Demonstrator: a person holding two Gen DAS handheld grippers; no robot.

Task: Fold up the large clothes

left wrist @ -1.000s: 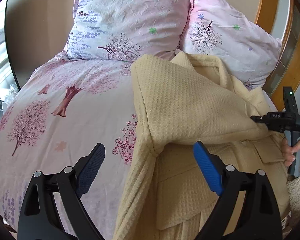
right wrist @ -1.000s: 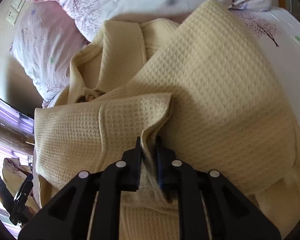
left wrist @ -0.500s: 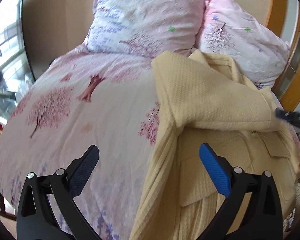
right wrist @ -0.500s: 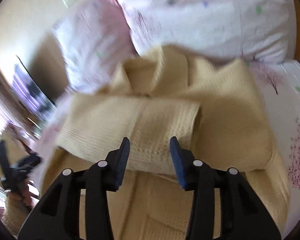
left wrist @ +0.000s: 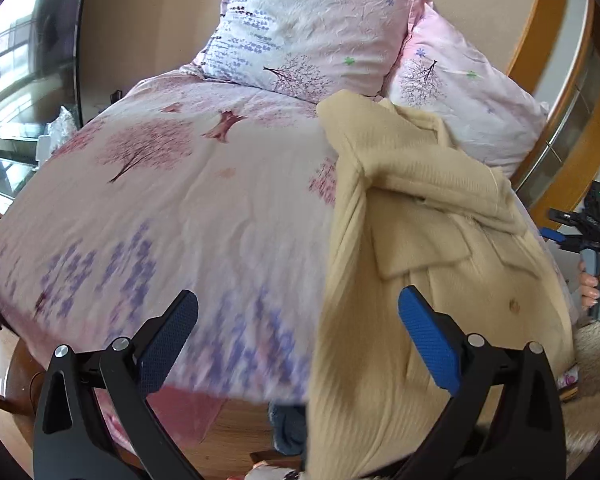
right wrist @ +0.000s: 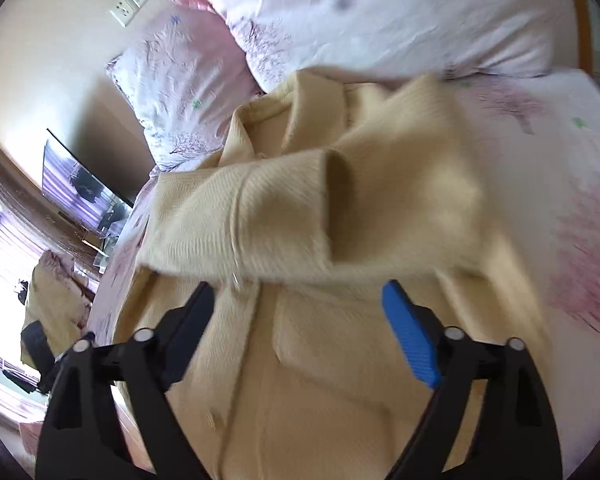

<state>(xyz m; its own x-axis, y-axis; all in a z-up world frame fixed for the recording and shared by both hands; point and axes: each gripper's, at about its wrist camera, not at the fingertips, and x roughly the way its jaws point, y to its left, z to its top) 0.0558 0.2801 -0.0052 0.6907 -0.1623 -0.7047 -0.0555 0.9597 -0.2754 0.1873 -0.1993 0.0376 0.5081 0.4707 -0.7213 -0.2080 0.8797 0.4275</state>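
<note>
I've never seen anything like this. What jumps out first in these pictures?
A big cream-yellow coat lies on a bed covered in pink tree-print bedding, one sleeve folded across its chest. Two flowery pillows lean against the wall behind it. In the foreground of each view a black claw with blue pads spreads wide with nothing between its fingers: the left claw over the bed's edge, the right claw, jaws opening, above the coat.

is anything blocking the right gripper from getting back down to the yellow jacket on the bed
Nothing visible does. The right gripper, jaws opening and empty, hangs directly over the yellow jacket, with only open air between the fingers and the fabric. The folded-in sleeve lies just beyond the fingertips.
</note>
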